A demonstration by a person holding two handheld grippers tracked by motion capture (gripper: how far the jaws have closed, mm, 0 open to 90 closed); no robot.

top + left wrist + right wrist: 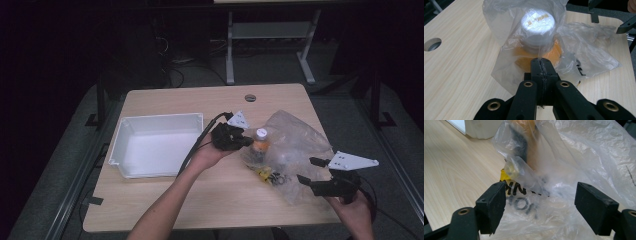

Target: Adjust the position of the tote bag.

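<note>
A crumpled clear plastic bag (295, 145) lies on the wooden table (165, 200), right of centre. Inside it stands an orange bottle (260, 145) with a white cap (537, 22). My left gripper (245, 141) is shut on a fold of the bag's film (540, 58) right beside the bottle. A yellow-and-black printed item (511, 186) shows through the bag (579, 157) near its front. My right gripper (307, 172) hovers open at the bag's near right edge, with the film between its pads (492, 207) but not pinched.
A white rectangular tray (125, 131) sits left of the bag, nothing in it. A round cable hole (250, 97) is in the table's far edge. Table legs and cables lie on the dark floor beyond.
</note>
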